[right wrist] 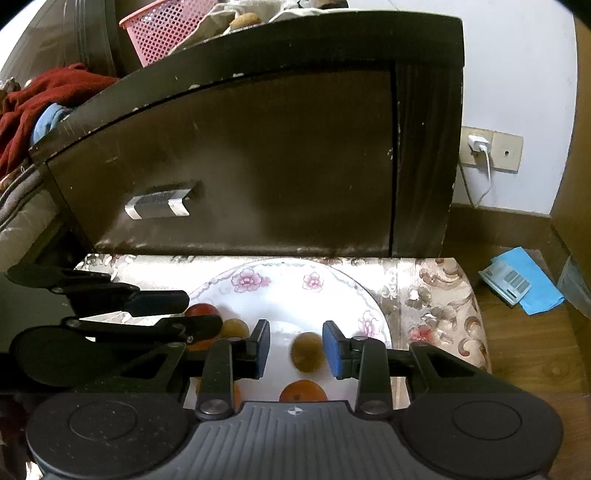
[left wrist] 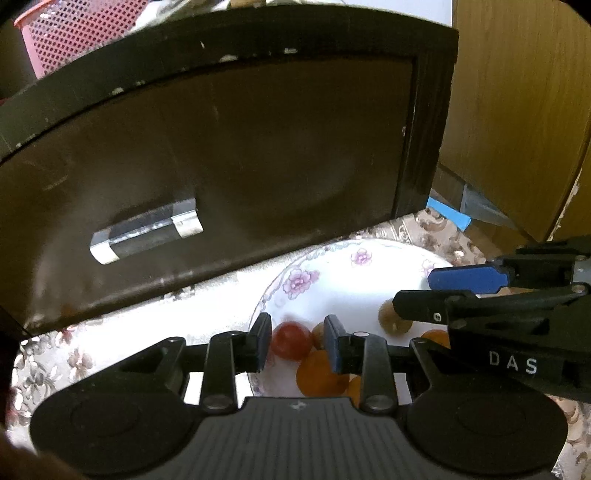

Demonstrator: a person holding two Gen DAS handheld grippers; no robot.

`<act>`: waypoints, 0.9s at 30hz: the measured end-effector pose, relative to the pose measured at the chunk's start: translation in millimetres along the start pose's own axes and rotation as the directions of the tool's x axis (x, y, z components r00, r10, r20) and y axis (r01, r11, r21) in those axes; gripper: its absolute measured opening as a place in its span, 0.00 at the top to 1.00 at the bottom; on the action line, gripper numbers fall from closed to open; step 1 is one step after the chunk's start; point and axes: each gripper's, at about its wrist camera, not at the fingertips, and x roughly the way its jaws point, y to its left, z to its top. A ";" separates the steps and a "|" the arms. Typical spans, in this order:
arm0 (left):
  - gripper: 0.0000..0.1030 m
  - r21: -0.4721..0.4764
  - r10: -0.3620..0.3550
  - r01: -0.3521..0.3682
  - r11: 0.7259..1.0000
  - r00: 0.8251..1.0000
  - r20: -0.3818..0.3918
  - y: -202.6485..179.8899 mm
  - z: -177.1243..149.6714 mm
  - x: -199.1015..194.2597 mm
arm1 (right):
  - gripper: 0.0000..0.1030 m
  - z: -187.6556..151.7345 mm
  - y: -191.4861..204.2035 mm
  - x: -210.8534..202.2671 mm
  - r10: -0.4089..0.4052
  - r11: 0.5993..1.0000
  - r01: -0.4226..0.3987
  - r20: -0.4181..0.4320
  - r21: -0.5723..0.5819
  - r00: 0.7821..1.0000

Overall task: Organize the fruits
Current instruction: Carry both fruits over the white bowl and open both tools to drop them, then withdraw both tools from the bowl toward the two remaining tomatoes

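Note:
A white floral plate (left wrist: 332, 280) (right wrist: 295, 291) holds several fruits. In the left wrist view my left gripper (left wrist: 297, 345) is open above a red fruit (left wrist: 291, 339), with an orange fruit (left wrist: 317, 373) just below it. In the right wrist view my right gripper (right wrist: 295, 347) is open around a brown fruit (right wrist: 306, 350), not touching it. An orange fruit (right wrist: 301, 391) lies nearer the camera. The right gripper also shows in the left wrist view (left wrist: 424, 291), over a brown fruit (left wrist: 391, 319). The left gripper shows in the right wrist view (right wrist: 199, 314) by the red fruit (right wrist: 201, 309).
The plate sits on a floral-covered stool (right wrist: 436, 295). A dark cabinet with a metal handle (right wrist: 159, 205) stands right behind it. A pink basket (right wrist: 166, 29) sits on top. Blue packets (right wrist: 517, 280) lie on the wooden floor at right.

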 end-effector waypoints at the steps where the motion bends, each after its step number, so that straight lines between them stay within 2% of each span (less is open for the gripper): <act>1: 0.62 -0.001 0.000 0.000 1.000 1.000 0.004 0.5 0.6 -2.7 | 0.74 0.5 0.9 -2.0 0.000 1.000 0.000 0.003 -0.001 1.000; 7: 0.62 -0.009 0.007 -0.007 1.000 1.000 0.020 9.5 -3.1 -21.7 | 0.73 3.4 5.7 -15.9 0.001 1.000 -0.001 0.026 0.003 1.000; 17: 0.62 -0.041 0.026 -0.025 0.999 1.000 0.018 34.3 -27.5 -58.4 | 0.73 -3.4 31.2 -42.1 0.035 0.999 -0.034 0.043 -0.028 0.998; 27: 0.62 -0.052 0.019 -0.021 0.998 0.999 -0.033 55.6 -57.7 -79.2 | 0.72 -30.7 73.0 -49.0 0.108 0.990 -0.110 -0.024 -0.090 0.994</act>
